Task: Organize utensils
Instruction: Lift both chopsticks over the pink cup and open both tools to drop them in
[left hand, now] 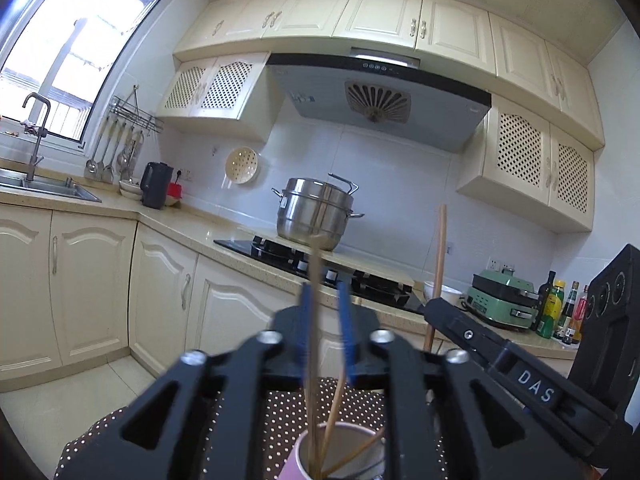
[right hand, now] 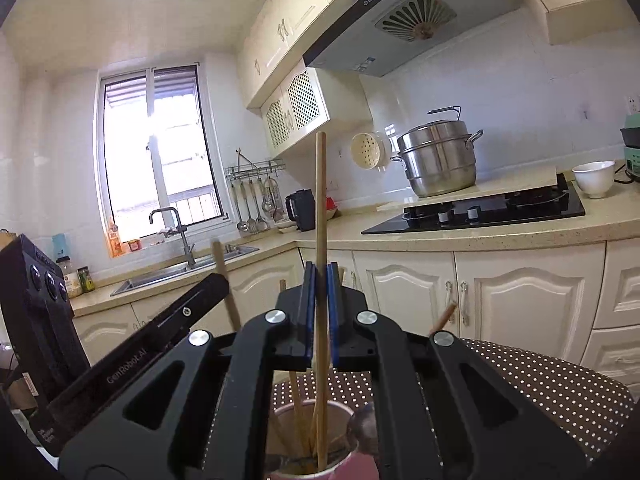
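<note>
Two handheld grippers meet over a paper cup (left hand: 340,452) that stands on a brown cloth with white dots (left hand: 276,412), in a kitchen with cream cabinets. In the left wrist view, the left gripper (left hand: 325,292) has its blue-padded jaws a little apart. A blurred wooden chopstick (left hand: 314,320) rises between them, close to the left pad, and its lower end goes down into the cup; whether the pads touch it cannot be told. More thin wooden sticks lean inside the cup. To the right in this view, the right gripper's black body crosses the frame and a second wooden chopstick (left hand: 438,264) stands upright beside it. In the right wrist view, the right gripper (right hand: 321,280) has its jaws nearly closed, clamped on that upright chopstick (right hand: 320,200); the stick's lower end reaches into the cup (right hand: 312,440), which sits directly below the jaws and holds several other sticks. The left gripper's black body enters this view from the lower left. Behind the grippers, a steel steamer pot (right hand: 438,156) sits by a black gas hob (right hand: 500,208) on the stone surface (right hand: 440,236), under a grey range hood (right hand: 400,20). A white bowl (right hand: 594,178) stands to the right of the hob. A sink with a tap (right hand: 176,236) lies below a bright window (right hand: 160,152), with ladles hanging on a wall rack and a black kettle (right hand: 301,210) nearby.
</note>
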Motion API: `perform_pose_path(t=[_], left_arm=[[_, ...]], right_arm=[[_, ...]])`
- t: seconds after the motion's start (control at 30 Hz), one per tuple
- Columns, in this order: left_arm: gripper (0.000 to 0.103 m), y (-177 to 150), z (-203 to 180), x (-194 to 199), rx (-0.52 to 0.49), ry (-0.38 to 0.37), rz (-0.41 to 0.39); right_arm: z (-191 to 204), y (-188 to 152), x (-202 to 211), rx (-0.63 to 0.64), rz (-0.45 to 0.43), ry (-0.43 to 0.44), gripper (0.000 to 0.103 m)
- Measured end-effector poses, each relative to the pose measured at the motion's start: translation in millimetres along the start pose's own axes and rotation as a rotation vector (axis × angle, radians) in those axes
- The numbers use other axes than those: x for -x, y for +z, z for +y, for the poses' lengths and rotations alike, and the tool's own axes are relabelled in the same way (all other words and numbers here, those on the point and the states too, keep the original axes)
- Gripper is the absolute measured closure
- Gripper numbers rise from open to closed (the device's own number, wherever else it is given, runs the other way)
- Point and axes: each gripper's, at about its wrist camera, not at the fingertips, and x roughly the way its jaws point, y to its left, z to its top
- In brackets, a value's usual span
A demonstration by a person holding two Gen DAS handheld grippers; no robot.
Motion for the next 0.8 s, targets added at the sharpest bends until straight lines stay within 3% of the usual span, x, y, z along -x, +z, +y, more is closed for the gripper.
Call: perform_pose_path(t=[0.57,0.8], left_arm=[[0.046,-1.0,-15.0,45.5,-0.096,0.111,0.149],[0.042,-2.2,-15.3,61.0,-0.107,0.134,0.219]], right_arm=[[9.3,-15.7,27.2,-0.007,0.105,-0.066,0.096],[14.4,-19.9,37.6,0.0,0.145,-0.105,0.094]])
